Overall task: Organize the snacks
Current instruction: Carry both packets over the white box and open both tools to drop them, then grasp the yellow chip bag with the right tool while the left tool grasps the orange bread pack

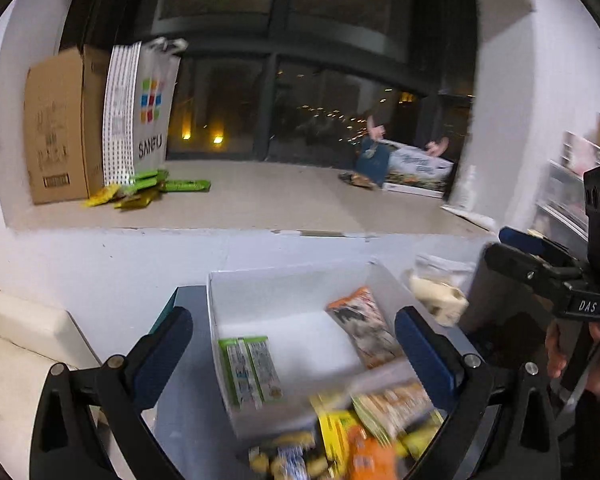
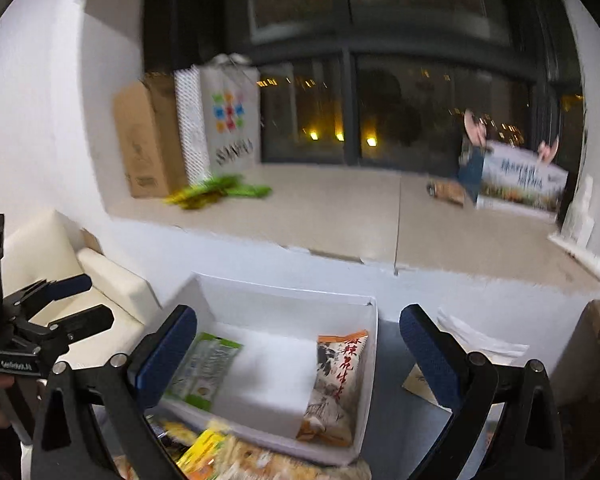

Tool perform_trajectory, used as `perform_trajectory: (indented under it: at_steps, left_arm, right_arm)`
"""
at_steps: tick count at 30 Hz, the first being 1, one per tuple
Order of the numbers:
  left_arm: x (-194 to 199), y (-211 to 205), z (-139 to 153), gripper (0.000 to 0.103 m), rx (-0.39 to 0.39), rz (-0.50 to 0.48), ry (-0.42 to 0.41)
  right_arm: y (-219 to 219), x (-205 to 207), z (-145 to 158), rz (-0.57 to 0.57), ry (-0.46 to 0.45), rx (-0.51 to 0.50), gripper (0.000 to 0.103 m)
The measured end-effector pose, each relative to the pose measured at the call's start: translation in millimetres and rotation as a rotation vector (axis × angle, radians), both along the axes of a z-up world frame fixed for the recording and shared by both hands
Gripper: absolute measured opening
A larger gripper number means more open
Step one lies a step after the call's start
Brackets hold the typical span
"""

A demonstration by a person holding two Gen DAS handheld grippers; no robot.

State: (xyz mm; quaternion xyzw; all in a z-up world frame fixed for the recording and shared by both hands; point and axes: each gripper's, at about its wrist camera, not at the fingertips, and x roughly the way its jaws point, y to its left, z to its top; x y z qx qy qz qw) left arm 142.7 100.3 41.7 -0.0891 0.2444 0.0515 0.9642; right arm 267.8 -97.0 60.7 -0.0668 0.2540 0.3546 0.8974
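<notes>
Two packets are lying at opposite ends of the white box (image 2: pixel 364 364), sorting by kind seemingly: green packet (image 2: pixel 202 368) left, orange packet (image 2: pixel 336 384) right; left gripper (image 1: pixel 292 344) and right gripper (image 2: pixel 296 344) are both hanging apart, empty.

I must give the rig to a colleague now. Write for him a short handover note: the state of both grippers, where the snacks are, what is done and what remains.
Left gripper: open, empty, above the white box.
Right gripper: open, empty, also facing the box.
In the box: a green packet at the left side and an orange packet at the right side; the middle is bare.
Remaining: a loose pile of snacks in front of the box, blurred, so a count is not possible. More green and yellow packets lie on the window ledge beside a cardboard box.
Likely next: pick from the near pile.
</notes>
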Motion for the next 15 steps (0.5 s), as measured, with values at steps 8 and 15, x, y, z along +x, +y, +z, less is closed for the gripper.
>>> perform_trajectory:
  at_steps: [8,15]
  left_arm:
    - [-113,-37,-20,0.103,-0.021,-0.095,-0.020]
    - [-159,-62,-57,0.103,-0.054,-0.143,0.054]
  right_arm:
    - [-67,-111,-13,0.033,-0.071,0.023,0.103]
    - [-106,-163,-98,-0.005,0.119,-0.059,0.103]
